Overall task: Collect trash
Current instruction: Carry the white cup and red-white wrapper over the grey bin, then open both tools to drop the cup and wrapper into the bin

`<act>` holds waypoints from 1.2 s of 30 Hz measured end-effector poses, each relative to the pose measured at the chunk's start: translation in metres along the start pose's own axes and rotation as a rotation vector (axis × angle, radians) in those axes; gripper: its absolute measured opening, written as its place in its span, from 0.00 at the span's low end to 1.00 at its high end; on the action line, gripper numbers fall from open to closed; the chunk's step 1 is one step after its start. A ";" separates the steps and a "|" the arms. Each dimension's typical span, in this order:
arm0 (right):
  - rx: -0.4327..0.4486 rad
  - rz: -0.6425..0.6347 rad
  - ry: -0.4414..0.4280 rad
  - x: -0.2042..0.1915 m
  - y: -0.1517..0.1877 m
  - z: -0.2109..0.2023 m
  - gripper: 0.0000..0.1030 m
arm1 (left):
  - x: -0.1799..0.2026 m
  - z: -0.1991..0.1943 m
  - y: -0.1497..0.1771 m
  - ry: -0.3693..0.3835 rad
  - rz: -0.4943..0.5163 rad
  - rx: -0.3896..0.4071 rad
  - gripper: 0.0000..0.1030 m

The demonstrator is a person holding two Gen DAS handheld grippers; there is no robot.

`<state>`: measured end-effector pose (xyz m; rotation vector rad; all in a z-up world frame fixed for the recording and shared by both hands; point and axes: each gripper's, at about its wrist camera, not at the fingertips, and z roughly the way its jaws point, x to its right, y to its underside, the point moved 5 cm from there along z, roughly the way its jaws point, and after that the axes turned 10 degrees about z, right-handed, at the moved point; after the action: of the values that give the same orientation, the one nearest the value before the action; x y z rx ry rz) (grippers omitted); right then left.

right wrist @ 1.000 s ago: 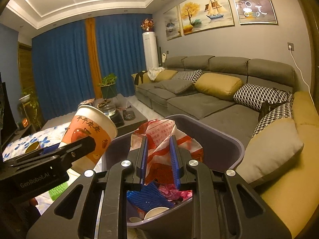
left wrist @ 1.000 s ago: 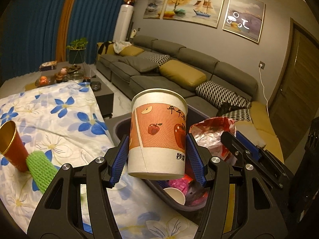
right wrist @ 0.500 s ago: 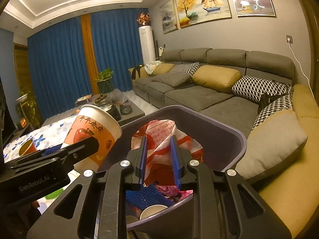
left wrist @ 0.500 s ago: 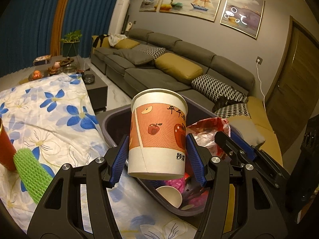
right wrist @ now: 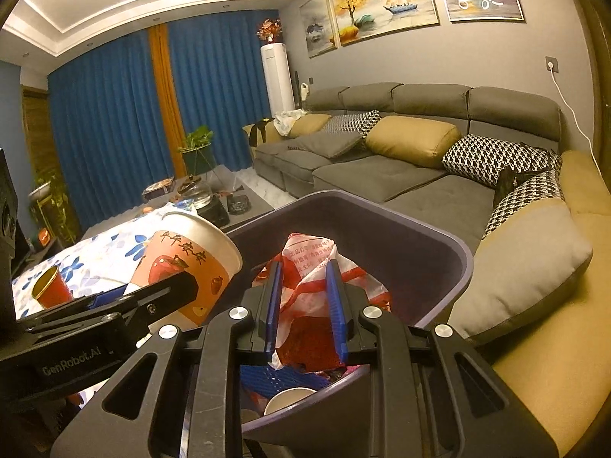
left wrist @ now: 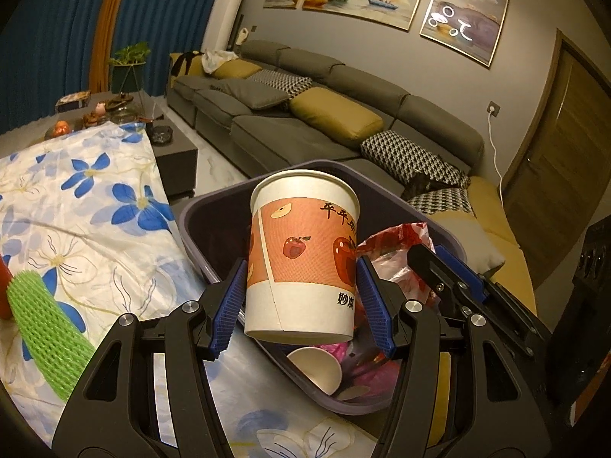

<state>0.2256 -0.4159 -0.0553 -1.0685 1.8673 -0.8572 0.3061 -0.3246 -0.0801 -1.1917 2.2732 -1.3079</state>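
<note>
My left gripper (left wrist: 301, 301) is shut on an orange paper cup with apple prints (left wrist: 301, 255) and holds it upright over the near edge of a dark purple trash bin (left wrist: 214, 206). The cup also shows in the right wrist view (right wrist: 187, 267). My right gripper (right wrist: 305, 305) is shut on a red and white plastic bag (right wrist: 309, 267) and holds it above the bin (right wrist: 439, 244). The bin holds a white paper cup (left wrist: 317, 370), pink wrappers and a blue net.
A table with a white and blue flowered cloth (left wrist: 76, 198) lies to the left. On it are a green foam net (left wrist: 42, 332) and a red and gold cup (right wrist: 51, 286). A grey sofa with cushions (right wrist: 401, 152) stands behind the bin.
The left gripper with the cup has moved further over the bin's opening. The right gripper still holds the bag over the bin, and has barely moved.
</note>
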 end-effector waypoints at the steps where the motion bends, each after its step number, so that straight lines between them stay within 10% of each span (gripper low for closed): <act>1: -0.001 0.000 0.001 0.000 0.000 0.000 0.23 | 0.001 0.001 0.001 0.006 -0.001 -0.003 0.55; 11: -0.004 0.017 0.013 0.002 0.001 0.001 0.39 | 0.001 0.005 0.004 0.032 -0.010 -0.023 0.57; 22: 0.062 0.015 0.043 0.007 -0.003 -0.024 0.52 | -0.016 -0.017 0.012 0.005 -0.050 0.000 0.80; 36: 0.069 -0.067 -0.106 -0.054 0.012 -0.061 0.81 | -0.103 -0.145 0.068 -0.405 -0.151 0.074 0.90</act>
<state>0.1849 -0.3529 -0.0215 -1.1168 1.7111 -0.8799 0.2522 -0.1421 -0.0709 -1.4712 1.8642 -1.0682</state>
